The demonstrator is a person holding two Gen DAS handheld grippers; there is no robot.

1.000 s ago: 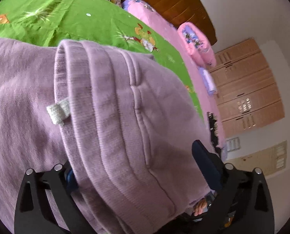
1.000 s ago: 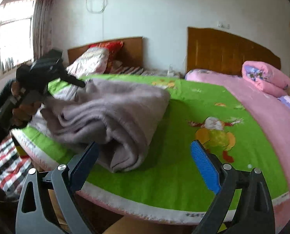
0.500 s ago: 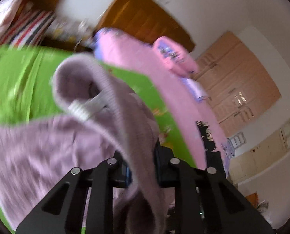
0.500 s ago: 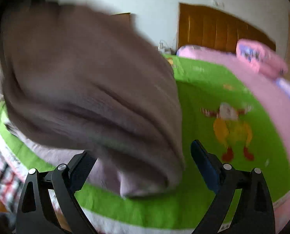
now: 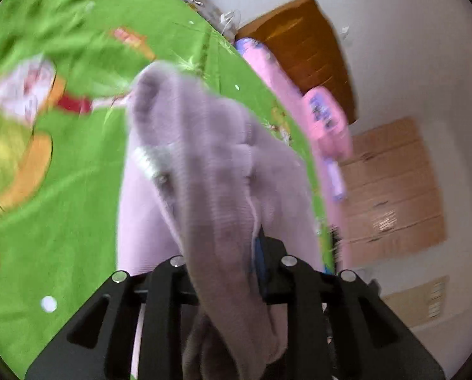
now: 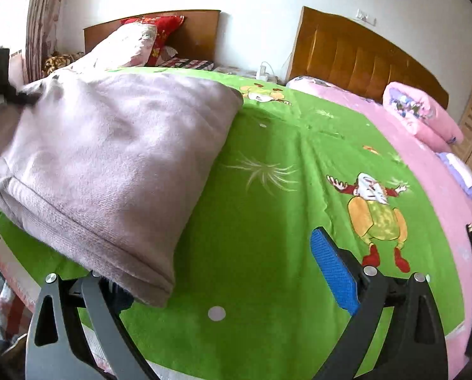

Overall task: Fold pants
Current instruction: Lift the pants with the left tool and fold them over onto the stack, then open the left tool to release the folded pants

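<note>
The lilac knit pants lie bunched in a thick fold on the green cartoon sheet, towards the left. Their near corner covers the left finger of my right gripper, which stands wide open over bare sheet; its blue pad touches nothing. In the left wrist view the pants' ribbed waistband, with a white tag, rises out of my left gripper. Its jaws pinch the fabric and are opening slightly. That view is blurred. A dark shape at the far left, my left gripper, meets the pants' far end.
A pink quilt with a folded pink bundle covers the bed's right side. Two wooden headboards stand at the wall, with pillows at the back left. A wooden wardrobe is on the right. The bed's edge runs just below my right gripper.
My left gripper went from wide open to shut on the waistband and swung the pants across the bed. The pants passed close by the right camera and now rest lower. My right gripper stayed open.
</note>
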